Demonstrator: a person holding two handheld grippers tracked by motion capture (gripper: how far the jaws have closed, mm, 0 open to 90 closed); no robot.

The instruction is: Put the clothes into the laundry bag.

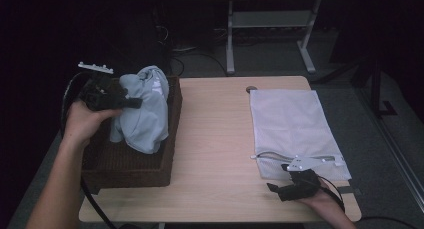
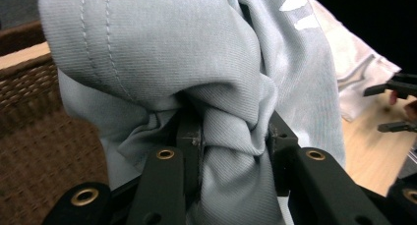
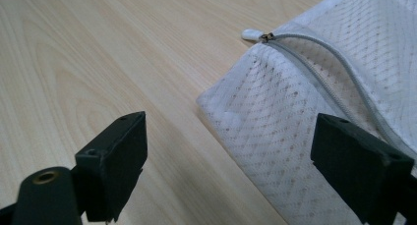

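Observation:
A pale blue-grey garment [image 1: 145,109] hangs bunched above the brown wicker basket [image 1: 130,169] at the table's left. My left gripper [image 1: 132,103] is shut on a twisted fold of that garment [image 2: 231,136], lifting it over the basket. A white mesh laundry bag [image 1: 292,129] lies flat on the right of the table, its zipper [image 3: 314,68] partly undone near the front edge. My right gripper [image 1: 280,188] stands open at the front right, low over the table, with the bag's near corner [image 3: 246,126] between and beyond its jaws.
The light wooden tabletop [image 1: 215,139] lies bare between basket and bag. A round brown grommet [image 1: 251,89] sits at the table's back edge. A metal frame with legs [image 1: 270,24] stands on the floor behind the table.

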